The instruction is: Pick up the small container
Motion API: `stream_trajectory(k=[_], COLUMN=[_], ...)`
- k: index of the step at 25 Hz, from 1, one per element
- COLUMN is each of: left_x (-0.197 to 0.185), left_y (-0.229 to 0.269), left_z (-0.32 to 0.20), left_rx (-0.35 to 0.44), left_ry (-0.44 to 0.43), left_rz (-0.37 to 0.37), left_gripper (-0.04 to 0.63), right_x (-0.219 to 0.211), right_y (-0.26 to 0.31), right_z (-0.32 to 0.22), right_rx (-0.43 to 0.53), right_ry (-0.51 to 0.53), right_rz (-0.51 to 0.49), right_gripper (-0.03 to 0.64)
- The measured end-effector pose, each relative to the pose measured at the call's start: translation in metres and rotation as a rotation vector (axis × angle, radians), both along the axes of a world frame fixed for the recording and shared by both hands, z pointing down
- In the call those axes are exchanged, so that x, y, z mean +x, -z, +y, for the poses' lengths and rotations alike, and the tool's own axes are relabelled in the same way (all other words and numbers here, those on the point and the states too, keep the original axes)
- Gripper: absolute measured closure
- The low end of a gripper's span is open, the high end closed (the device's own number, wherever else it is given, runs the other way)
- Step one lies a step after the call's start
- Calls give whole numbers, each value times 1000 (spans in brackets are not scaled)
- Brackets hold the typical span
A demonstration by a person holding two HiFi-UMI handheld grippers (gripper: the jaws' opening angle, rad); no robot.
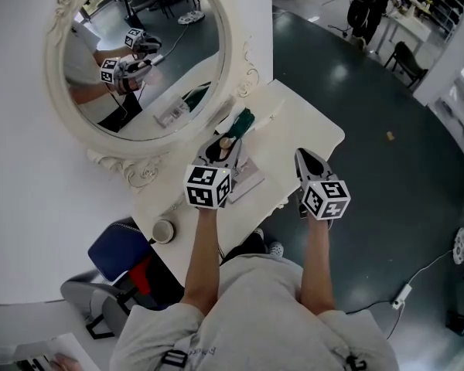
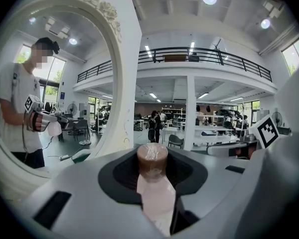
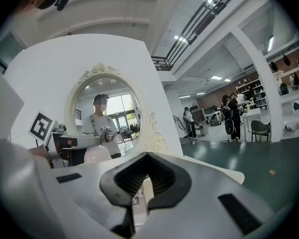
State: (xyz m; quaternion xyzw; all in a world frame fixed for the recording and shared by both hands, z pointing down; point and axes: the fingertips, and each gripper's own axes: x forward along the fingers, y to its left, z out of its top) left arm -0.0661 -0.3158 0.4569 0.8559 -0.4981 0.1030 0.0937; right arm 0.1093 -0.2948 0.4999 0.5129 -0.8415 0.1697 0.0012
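Note:
The small container (image 1: 226, 141) is a pale pink bottle with a brown cap (image 2: 152, 159). My left gripper (image 1: 220, 148) is shut on it, holding it above the white table (image 1: 317, 134) just in front of the oval mirror (image 1: 139, 52). In the left gripper view the bottle stands upright in the black pads of the left gripper (image 2: 153, 180), cap pointing away. My right gripper (image 1: 304, 159) hovers over the table's right part, about a hand's width from the left one. The right gripper (image 3: 147, 180) looks shut, with only the table seen through its pad recess.
A green tube (image 1: 240, 121) and a clear package (image 1: 246, 178) lie on the table under the left gripper. A small round cup (image 1: 163, 231) sits at the table's near left corner. A blue seat (image 1: 117, 253) stands below it. Dark floor lies to the right, with a cable (image 1: 417, 277).

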Motion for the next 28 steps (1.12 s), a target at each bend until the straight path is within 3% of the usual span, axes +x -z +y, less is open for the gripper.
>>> stream_trajectory(k=[10, 28], left_x=[-13, -17], left_y=[-3, -14], left_z=[21, 30], left_rx=[48, 41], left_ry=[37, 52], left_rz=[27, 22], left_gripper=[456, 456], right_x=[3, -20], right_y=[3, 5], right_z=[-3, 2], right_rx=[22, 28], right_ry=[16, 84], right_rz=[68, 110], right_gripper=[600, 600])
